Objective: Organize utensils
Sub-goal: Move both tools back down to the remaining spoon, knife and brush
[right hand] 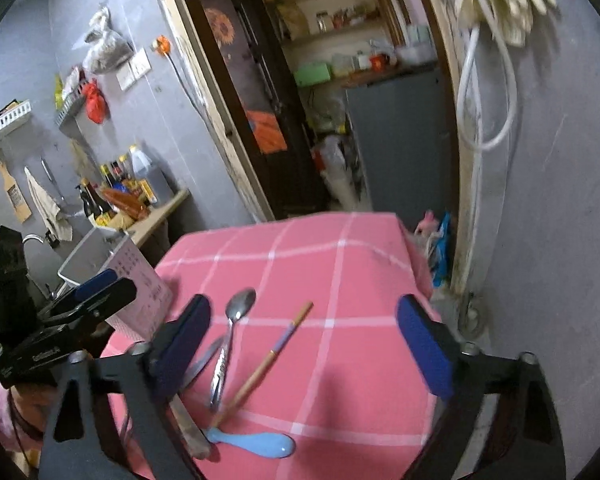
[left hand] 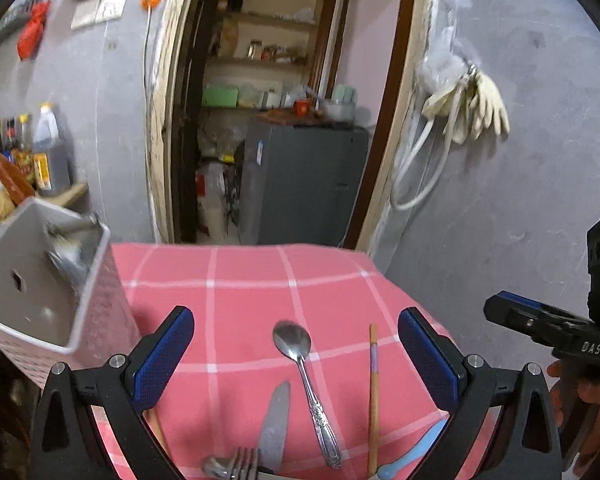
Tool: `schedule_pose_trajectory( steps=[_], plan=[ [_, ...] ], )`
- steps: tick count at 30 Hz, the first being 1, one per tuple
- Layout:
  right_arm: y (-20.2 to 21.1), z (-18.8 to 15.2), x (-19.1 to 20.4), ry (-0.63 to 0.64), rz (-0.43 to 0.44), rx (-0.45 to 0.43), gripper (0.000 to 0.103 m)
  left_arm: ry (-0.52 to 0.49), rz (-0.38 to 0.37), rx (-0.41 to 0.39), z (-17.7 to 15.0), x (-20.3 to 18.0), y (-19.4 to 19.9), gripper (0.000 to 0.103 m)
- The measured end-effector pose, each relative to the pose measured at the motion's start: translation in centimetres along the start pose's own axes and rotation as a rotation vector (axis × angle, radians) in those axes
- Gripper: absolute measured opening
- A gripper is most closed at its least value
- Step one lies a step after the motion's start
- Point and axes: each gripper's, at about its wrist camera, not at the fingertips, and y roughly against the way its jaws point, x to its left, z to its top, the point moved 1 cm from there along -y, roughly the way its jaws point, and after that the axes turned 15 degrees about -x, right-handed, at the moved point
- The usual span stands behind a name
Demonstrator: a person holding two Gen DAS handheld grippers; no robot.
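Note:
On the pink checked tablecloth (left hand: 240, 280) lie a metal spoon (left hand: 306, 384), a knife (left hand: 274, 428), a fork (left hand: 242, 466), a wooden chopstick (left hand: 373, 396) and a light blue spoon (left hand: 412, 454). My left gripper (left hand: 296, 352) is open and empty above them. A white utensil holder (left hand: 44, 276) stands at the left with metal utensils inside. In the right wrist view my right gripper (right hand: 304, 340) is open and empty over the same spoon (right hand: 230, 336), chopstick (right hand: 266, 362), knife (right hand: 194, 368) and blue spoon (right hand: 256, 442). The holder (right hand: 112, 276) is at the left.
The left gripper's body (right hand: 44, 332) shows at the left of the right wrist view. Behind the table is a doorway with a grey fridge (left hand: 304, 184). Sauce bottles (left hand: 28, 152) stand on a counter at the left. Gloves and a hose (left hand: 460, 112) hang on the right wall.

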Motion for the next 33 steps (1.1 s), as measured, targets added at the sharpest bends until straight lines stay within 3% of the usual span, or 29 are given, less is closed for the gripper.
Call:
schedule_pose_trajectory(
  steps=[10, 19, 28, 33],
  plan=[
    [-4.2, -3.3, -0.5, -0.038, 0.035, 0.115, 0.062, 0.084, 0.013, 0.185, -2.8, 1.4, -5.4, 0.084],
    [-6.1, -5.3, 0.5, -0.069, 0.042, 0.181, 0.053, 0.132, -0.013, 0.302, -4.0, 2.4, -8.7, 0.076],
    [-4.9, -6.6, 1.9, -0.135, 0.014, 0.205, 0.053, 0.173, -0.058, 0.403, -5.0, 3.0, -11.3, 0.067],
    [-4.8, -7.4, 2.6, -0.151, -0.016, 0.226, 0.042, 0.189, -0.072, 0.441, -5.3, 3.2, -12.3, 0.066]
  ],
)
